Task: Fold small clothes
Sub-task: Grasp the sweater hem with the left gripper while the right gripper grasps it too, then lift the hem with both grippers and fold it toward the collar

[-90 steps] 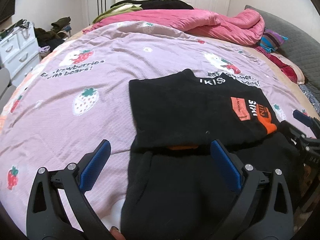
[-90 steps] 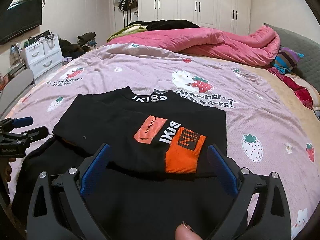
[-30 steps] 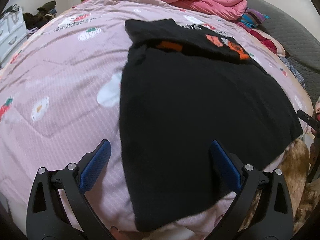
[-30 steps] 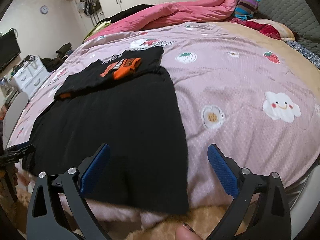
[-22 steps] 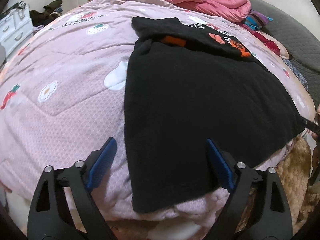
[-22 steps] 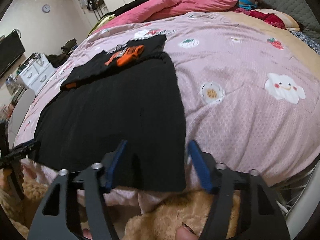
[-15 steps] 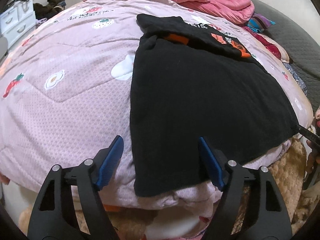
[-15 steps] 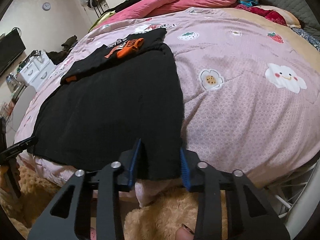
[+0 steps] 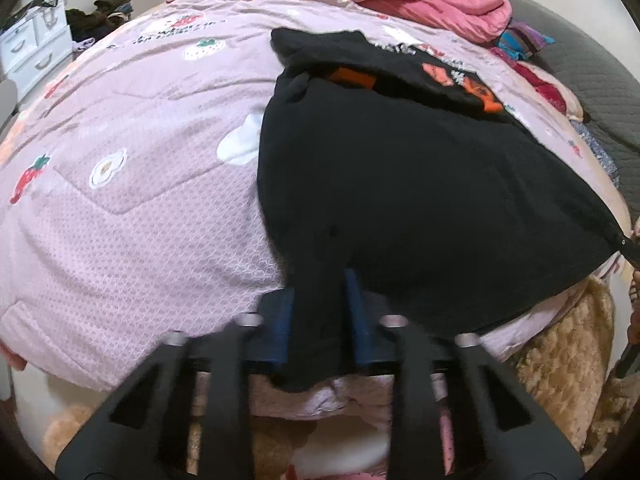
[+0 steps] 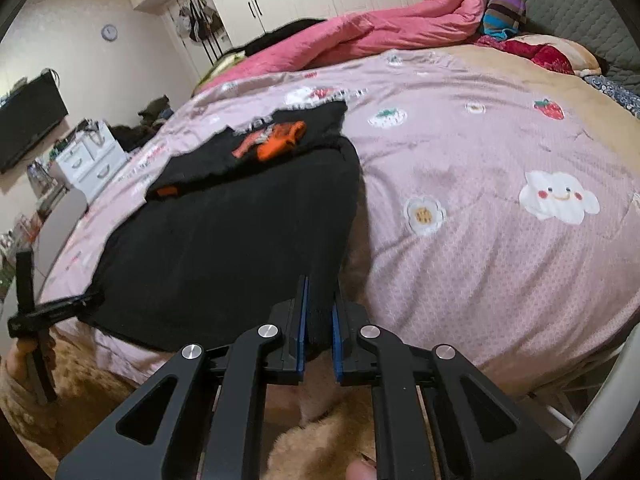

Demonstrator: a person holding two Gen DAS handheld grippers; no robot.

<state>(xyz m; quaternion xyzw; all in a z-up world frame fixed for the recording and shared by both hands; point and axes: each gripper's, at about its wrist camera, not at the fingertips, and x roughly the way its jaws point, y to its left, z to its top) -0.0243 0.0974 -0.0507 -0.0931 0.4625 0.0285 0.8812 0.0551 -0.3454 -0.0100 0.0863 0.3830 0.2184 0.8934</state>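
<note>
Tongs clamped on the garment's hem.
Your left tongs [image 9: 318, 312] and right tongs [image 10: 319, 330] have just closed, each pinching a near corner of the black garment [image 9: 420, 184] at the bed's [image 9: 132, 208] edge.

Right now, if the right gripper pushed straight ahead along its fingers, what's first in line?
The right gripper is already shut on the near corner of the black garment; straight on, it probably meets more of that cloth, bedspread beneath. Depth unclear.
</note>
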